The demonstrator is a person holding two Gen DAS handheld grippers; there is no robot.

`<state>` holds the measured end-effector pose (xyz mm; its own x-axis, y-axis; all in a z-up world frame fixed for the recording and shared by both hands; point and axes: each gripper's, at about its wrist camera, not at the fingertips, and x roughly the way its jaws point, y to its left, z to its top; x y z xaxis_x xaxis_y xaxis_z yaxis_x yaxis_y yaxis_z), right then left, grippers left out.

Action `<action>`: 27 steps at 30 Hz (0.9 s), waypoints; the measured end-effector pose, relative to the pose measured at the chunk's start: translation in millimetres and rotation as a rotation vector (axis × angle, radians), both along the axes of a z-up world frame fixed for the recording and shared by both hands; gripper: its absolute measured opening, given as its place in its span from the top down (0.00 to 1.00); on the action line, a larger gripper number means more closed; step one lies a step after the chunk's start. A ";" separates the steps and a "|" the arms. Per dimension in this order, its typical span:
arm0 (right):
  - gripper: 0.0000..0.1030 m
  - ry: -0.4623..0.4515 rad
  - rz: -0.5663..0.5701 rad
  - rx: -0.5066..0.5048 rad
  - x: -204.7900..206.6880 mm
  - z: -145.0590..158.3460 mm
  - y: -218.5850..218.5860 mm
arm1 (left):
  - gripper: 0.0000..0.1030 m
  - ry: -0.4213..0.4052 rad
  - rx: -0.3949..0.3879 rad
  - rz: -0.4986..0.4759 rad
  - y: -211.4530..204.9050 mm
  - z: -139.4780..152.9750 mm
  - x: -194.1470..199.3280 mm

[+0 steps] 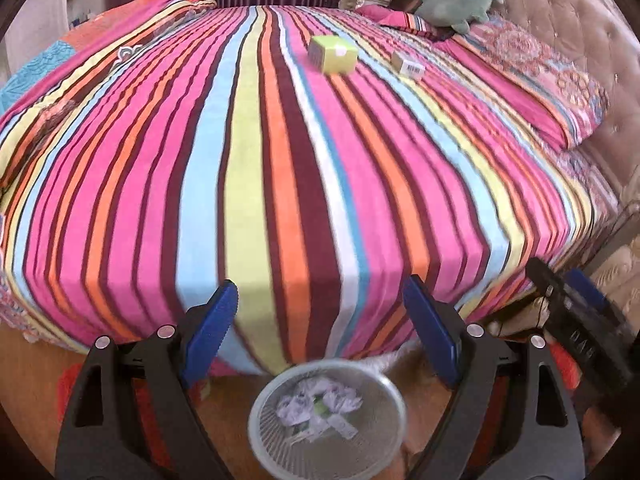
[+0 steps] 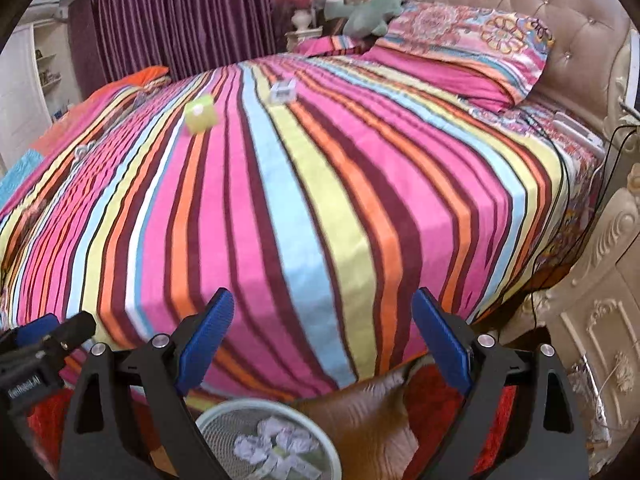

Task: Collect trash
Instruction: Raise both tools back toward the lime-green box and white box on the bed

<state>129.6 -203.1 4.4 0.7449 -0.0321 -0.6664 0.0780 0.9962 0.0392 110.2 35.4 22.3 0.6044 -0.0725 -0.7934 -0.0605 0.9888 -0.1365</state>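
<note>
A yellow-green box (image 1: 333, 54) lies far back on the striped bed (image 1: 200, 140); it also shows in the right wrist view (image 2: 200, 114). A small box with a barcode (image 1: 408, 65) lies to its right, also in the right wrist view (image 2: 283, 91). A mesh bin (image 1: 326, 416) with crumpled paper stands on the floor below both grippers, also in the right wrist view (image 2: 268, 440). My left gripper (image 1: 320, 300) is open and empty over the bed's near edge. My right gripper (image 2: 324, 312) is open and empty too.
A green plush toy (image 2: 374, 4) and patterned pillows (image 2: 460, 52) lie at the headboard. A carved nightstand (image 2: 600, 300) with cables stands at the right. A brown leather cushion (image 2: 360, 412) sits beside the bin. Purple curtains (image 2: 180, 16) hang behind.
</note>
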 end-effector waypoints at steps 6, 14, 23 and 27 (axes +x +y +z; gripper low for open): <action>0.16 -0.023 -0.006 -0.003 20.9 5.7 -8.6 | 0.20 -0.037 -0.007 0.032 -5.9 16.3 47.0; 0.16 -0.037 0.015 -0.010 65.2 14.1 -11.5 | 0.20 -0.053 -0.031 0.056 -9.8 22.0 107.2; 0.16 -0.054 0.060 -0.042 130.5 21.3 4.0 | 0.20 -0.043 -0.106 0.123 2.3 20.2 190.2; 0.16 -0.058 0.071 -0.046 158.5 23.4 10.3 | 0.20 -0.040 -0.087 0.136 2.4 21.9 224.8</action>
